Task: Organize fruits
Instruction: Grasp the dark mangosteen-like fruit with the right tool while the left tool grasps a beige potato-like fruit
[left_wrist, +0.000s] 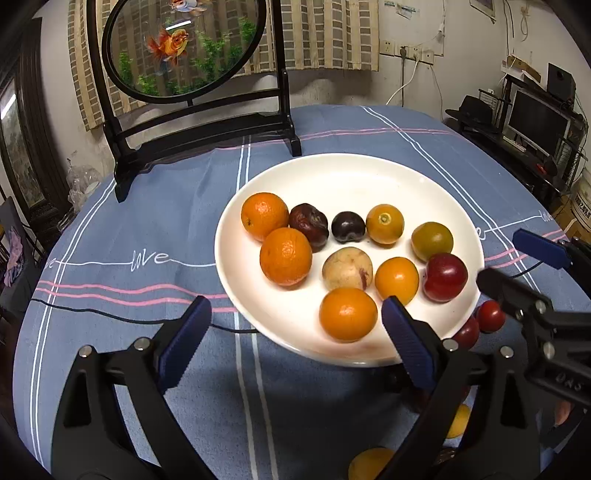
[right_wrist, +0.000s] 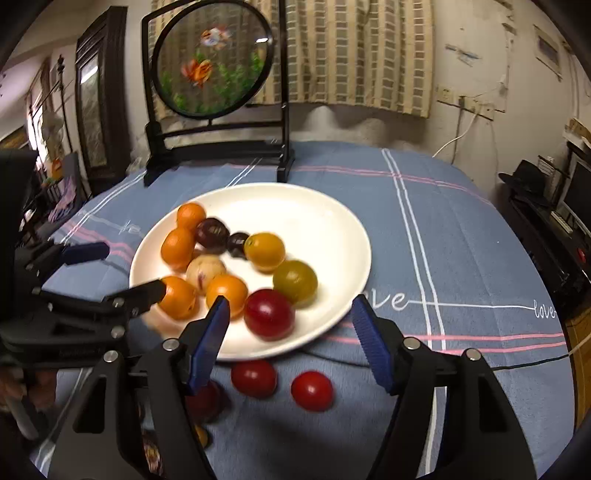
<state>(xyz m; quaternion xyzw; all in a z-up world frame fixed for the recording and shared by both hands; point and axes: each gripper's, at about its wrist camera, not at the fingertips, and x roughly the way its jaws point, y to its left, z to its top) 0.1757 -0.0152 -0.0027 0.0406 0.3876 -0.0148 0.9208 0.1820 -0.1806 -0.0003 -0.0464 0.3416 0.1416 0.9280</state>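
White round ceramic plate (left_wrist: 332, 173) sits mid-table on the blue striped tablecloth (left_wrist: 166, 229); ten small round fruits lie in its near half. Black-framed round goldfish screen (left_wrist: 184, 48) stands behind the plate, to its left. Two red round tomatoes (right_wrist: 254, 377) lie on the cloth just before the plate's near rim.

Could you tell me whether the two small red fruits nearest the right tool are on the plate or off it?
Off it: both red fruits lie on the blue tablecloth, just outside the white plate's near rim.
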